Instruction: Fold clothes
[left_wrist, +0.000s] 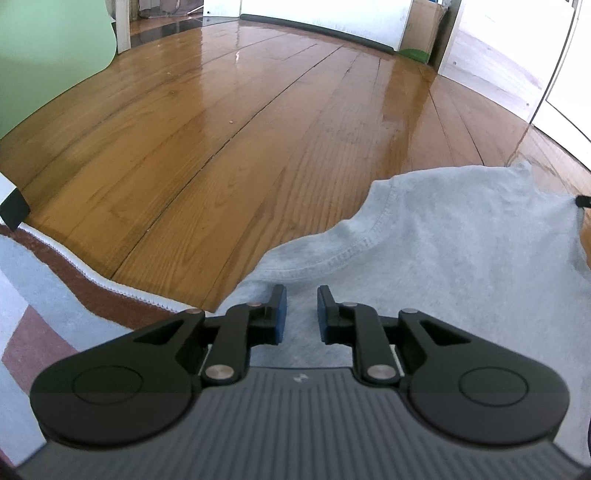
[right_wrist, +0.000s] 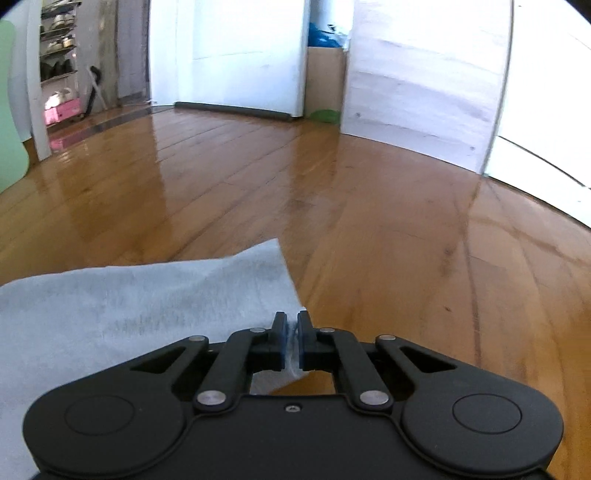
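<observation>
A glossy wooden floor (left_wrist: 229, 122) is seen – grey garment (right_wrist: 129, 295) pinched by right gripper (right_wrist: 291, 341); left gripper (left_wrist: 302, 314) parted, ungrasping.

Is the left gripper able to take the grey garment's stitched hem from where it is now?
Probably yes. The left gripper is open over the grey garment, and nothing lies between its fingers and the stitched hem just ahead.

Shirt (left_wrist: 443, 236) on floor (left_wrist: 221, 129), rug (left_wrist: 55, 288) left (edges touching)
</observation>
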